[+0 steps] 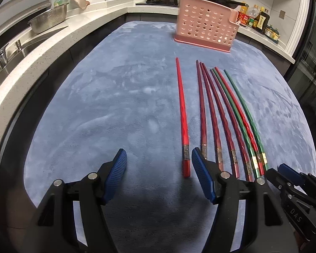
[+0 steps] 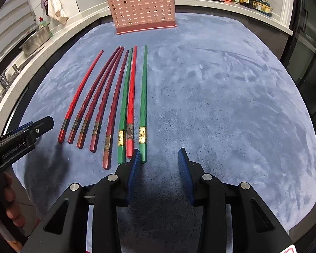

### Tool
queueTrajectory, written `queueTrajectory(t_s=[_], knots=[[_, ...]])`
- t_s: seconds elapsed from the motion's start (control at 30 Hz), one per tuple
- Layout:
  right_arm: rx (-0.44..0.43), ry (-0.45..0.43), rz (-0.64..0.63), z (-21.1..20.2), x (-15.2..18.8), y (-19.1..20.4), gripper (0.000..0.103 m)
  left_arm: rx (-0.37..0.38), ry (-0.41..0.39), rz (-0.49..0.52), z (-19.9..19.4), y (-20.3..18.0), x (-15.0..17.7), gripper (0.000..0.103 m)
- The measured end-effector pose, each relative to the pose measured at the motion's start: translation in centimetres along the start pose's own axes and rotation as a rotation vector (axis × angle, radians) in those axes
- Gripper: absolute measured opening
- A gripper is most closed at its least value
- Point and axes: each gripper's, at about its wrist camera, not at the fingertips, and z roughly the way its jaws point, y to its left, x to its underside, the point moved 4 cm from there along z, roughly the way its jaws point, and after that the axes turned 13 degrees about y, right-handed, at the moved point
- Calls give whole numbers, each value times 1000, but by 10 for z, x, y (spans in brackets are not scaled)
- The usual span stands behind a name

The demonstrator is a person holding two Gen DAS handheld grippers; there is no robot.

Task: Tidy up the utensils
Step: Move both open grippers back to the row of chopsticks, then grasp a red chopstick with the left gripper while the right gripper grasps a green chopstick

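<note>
Left wrist view: both grippers are seen apart, empty, near the chopsticks; neighbours may be nudged or pinched together.

Eight chopsticks, red, maroon and green, lie fanned before the upright pink holder

Chopsticks red, maroon, green, gold-banded; holder pink, perforated; cloth grey-blue; gripper pads blue.
</note>
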Motion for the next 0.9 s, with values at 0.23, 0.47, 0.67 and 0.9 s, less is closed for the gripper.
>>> queueTrajectory(t_s=[0.23, 0.47, 0.67, 0.9], knots=[[-1, -4, 7, 2, -2, -2, 35, 1, 13, 5, 6, -2, 2, 61], [-1, -5, 2, 5, -7, 0, 33, -7, 21, 9, 11, -4, 3, 61], [1, -12, -10, 10, -17, 5, 26, -11, 25, 11, 16, -4, 1, 61], [0, -16, -17, 13, -21, 7, 19, -9, 46, 7, 26, -6, 1, 61]])
